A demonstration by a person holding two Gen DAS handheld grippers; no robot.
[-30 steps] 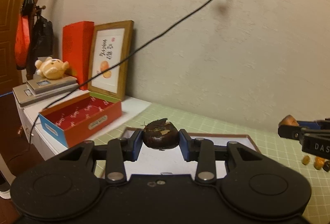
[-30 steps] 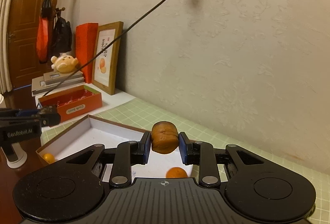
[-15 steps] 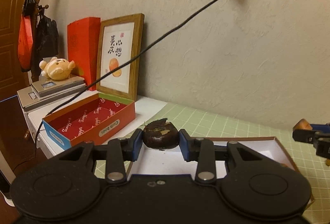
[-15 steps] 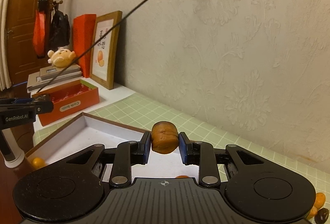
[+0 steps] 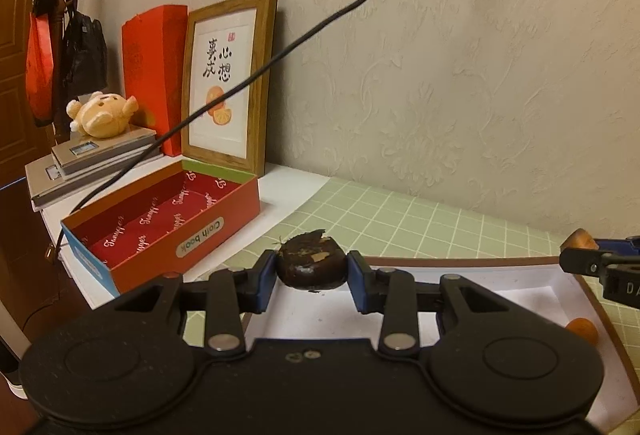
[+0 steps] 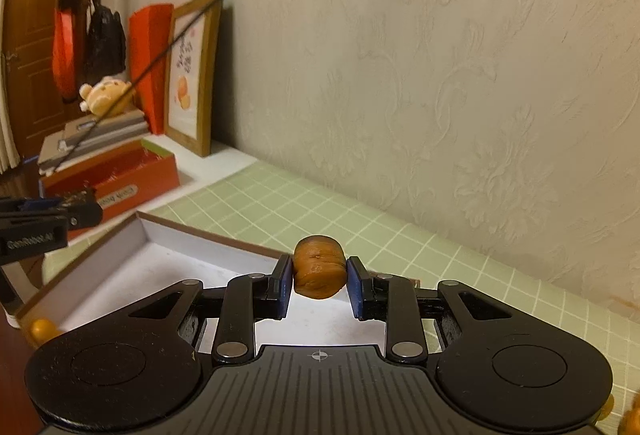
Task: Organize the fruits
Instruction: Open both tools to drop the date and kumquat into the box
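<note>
Green gridded matting covers the table [image 5: 400, 211]. Above the white tray [image 6: 132, 267], a dark fruit [image 5: 311, 266] is clamped in the left gripper [image 5: 312, 275] and an orange fruit [image 6: 319, 261] in the right gripper [image 6: 319, 285], seemingly held ready for dropping in.

My left gripper [image 5: 312, 277] pinching a dark fruit [image 5: 311, 267]

Below and ahead of my fingers lies the white tray [image 5: 532, 281], a small orange fruit [image 5: 583, 329] in its right corner; the red box [image 5: 160, 231] sits off left, and the right gripper [image 5: 600, 267] enters from the right.
</note>
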